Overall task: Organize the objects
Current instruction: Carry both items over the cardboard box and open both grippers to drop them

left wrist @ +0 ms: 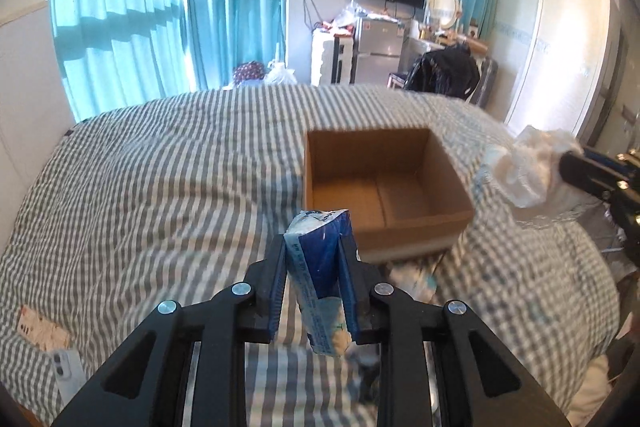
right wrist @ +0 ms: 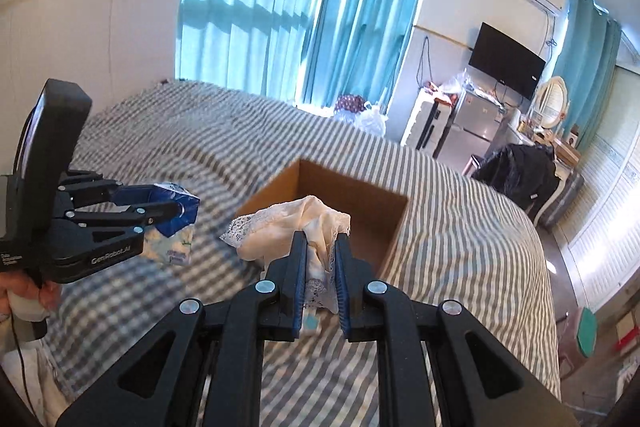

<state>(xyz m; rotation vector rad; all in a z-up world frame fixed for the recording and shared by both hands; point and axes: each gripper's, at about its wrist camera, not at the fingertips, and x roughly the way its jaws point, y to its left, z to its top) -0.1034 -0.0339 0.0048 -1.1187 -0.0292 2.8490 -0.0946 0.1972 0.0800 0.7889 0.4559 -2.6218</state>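
Left gripper (left wrist: pixel 314 259): pinches a blue-white pack (left wrist: pixel 320 267), maybe tissues, held in the air above the bed (left wrist: pixel 160 167).
Right gripper (right wrist: pixel 320 255): squeezes a cream lace cloth (right wrist: pixel 288 227), lifted just before the box.
Box (left wrist: pixel 384 187): open cardboard, stands on the striped bed, near both grippers.

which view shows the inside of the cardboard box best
Left wrist view: the cardboard box shows its whole bare floor. In the right wrist view the lace cloth covers part of its opening.
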